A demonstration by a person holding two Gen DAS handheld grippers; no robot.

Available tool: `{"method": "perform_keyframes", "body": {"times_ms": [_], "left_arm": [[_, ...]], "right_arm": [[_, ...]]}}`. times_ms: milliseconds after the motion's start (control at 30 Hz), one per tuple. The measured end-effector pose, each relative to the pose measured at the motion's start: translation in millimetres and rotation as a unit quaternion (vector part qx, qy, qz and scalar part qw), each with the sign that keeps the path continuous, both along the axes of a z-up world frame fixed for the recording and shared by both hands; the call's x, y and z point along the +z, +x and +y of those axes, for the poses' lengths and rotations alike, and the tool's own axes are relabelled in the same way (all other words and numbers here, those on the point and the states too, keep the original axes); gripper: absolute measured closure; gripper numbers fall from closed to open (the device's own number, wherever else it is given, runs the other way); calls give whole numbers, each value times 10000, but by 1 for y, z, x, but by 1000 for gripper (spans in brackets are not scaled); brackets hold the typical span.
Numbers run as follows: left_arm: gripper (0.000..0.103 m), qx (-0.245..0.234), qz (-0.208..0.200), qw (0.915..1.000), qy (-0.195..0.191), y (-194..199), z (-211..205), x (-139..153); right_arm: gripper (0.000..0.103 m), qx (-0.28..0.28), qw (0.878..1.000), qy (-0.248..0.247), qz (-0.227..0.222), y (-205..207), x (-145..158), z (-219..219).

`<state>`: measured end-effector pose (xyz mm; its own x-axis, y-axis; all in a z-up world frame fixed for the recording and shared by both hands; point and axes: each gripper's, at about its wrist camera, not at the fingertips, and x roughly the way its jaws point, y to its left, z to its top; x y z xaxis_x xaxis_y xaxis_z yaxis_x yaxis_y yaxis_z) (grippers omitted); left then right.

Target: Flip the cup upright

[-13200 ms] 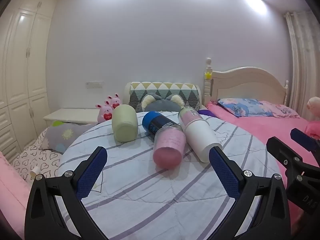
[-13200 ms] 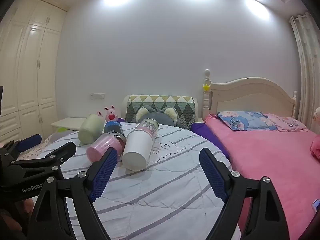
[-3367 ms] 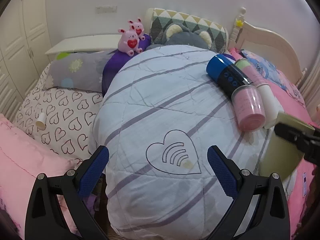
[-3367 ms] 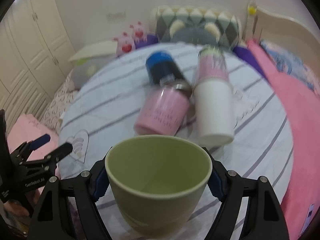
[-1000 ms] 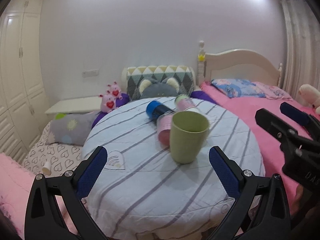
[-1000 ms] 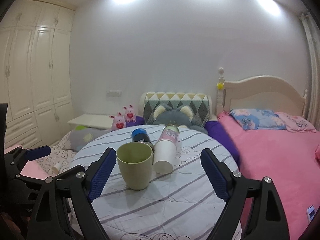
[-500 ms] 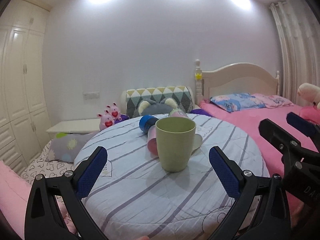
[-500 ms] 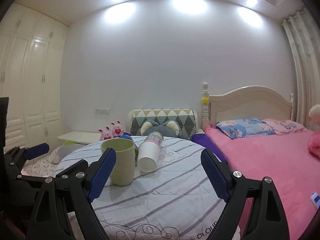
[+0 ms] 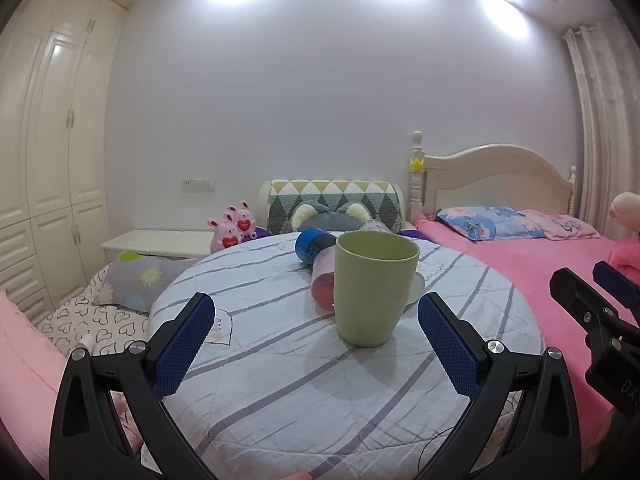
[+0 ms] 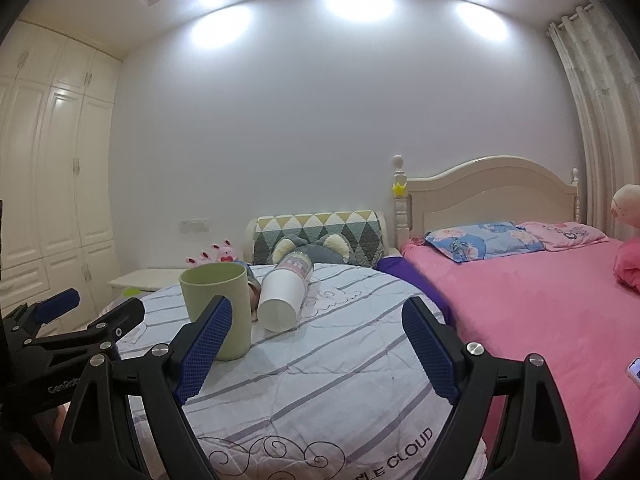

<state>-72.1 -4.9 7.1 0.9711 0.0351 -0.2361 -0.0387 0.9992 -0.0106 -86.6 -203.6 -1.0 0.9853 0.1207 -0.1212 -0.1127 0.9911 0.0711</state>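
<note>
On the round striped table (image 9: 280, 380) lie a blue bottle (image 9: 310, 245), a pink tumbler (image 9: 323, 280) and a white tumbler (image 10: 285, 295); a pink bed (image 10: 540, 300) stands beside it.

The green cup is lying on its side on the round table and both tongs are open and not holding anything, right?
Not quite. The green cup is standing upright on the round table, mouth up, as the left wrist view shows. The rest is right: the left tongs and the right tongs are both open and hold nothing.
</note>
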Motion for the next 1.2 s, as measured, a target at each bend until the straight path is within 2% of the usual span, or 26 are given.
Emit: {"method": "perform_keyframes", "body": {"times_ms": [600, 1200], "left_arm": [[0, 58, -44, 10000, 54, 2, -2, 0], [0, 96, -5, 9997, 217, 7, -10, 0]], "right_arm": [[14, -19, 9998, -180, 9, 5, 2, 2], [14, -15, 9999, -101, 71, 8, -1, -4]]}}
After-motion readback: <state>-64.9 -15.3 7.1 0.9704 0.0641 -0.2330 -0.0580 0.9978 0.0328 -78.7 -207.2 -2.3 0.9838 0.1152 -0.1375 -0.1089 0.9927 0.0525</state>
